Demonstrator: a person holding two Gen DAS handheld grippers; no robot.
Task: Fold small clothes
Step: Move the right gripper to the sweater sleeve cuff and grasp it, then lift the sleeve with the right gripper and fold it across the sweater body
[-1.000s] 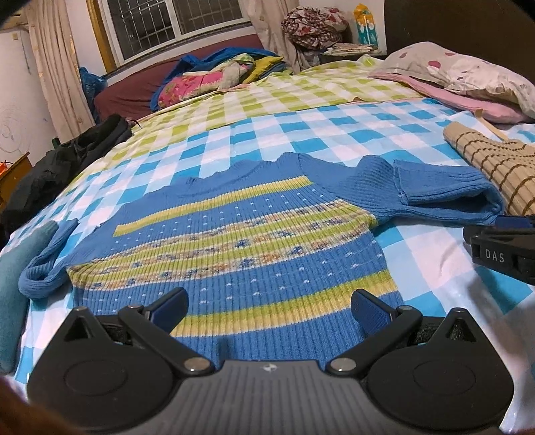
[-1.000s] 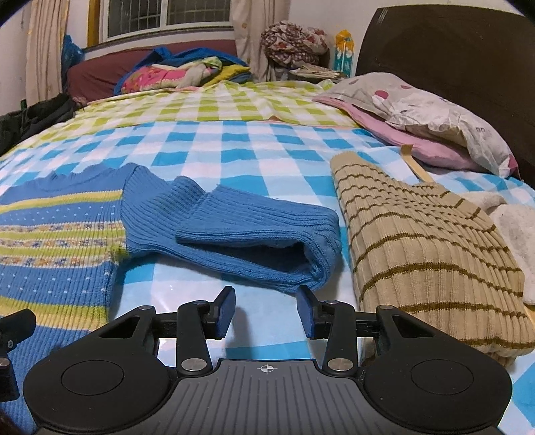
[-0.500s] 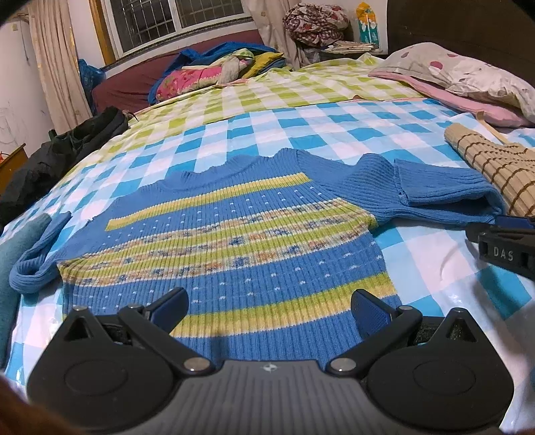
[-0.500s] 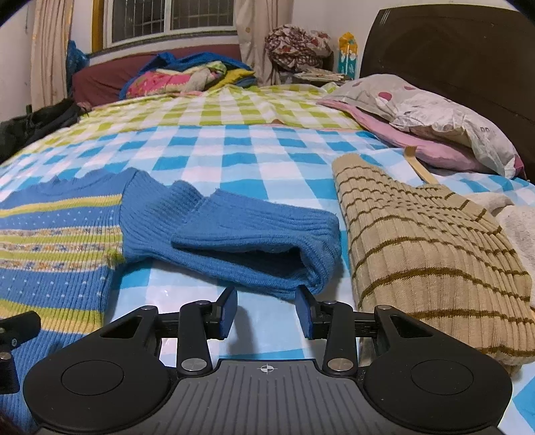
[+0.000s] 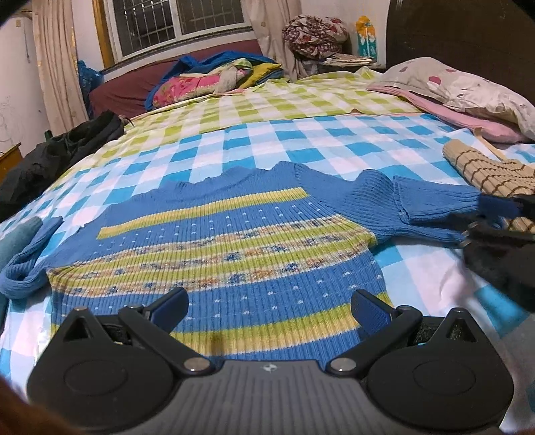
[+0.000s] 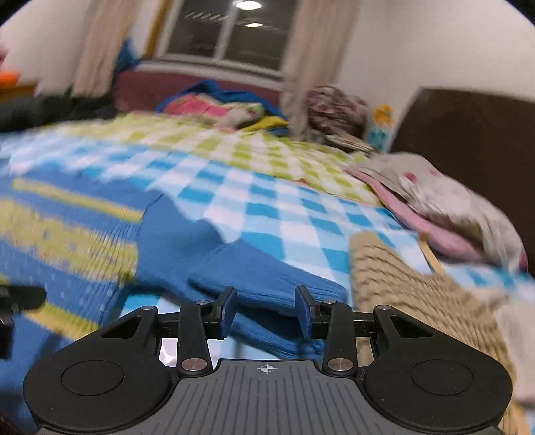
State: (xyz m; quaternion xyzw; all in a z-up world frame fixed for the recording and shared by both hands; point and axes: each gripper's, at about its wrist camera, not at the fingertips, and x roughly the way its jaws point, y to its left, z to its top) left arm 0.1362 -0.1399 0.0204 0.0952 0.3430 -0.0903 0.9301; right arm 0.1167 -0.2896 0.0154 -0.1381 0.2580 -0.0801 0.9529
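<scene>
We work on a bed [image 5: 301, 144] in checked sheets, where the sweater [image 5: 217, 254] lies flat, face up, beside a tan knit [image 6: 418, 294]. Our left gripper [image 5: 269, 309] hovers released over the hem. Our right gripper [image 6: 265, 309], half spread with nothing pinched yet, straddles the doubled sleeve [image 6: 267, 284]. We judge it best to pinch both sleeve layers near the cuff before folding inward.

Home bedroom. Large bed with checked sheet [image 5: 301, 140] fills the view; dark headboard [image 5: 461, 36] at 1 o'clock, pillow [image 5: 468, 90] at 2, barred window [image 5: 177, 23] with curtains [image 5: 57, 63] at 11, heaped bedding [image 5: 214, 77] at 12.
</scene>
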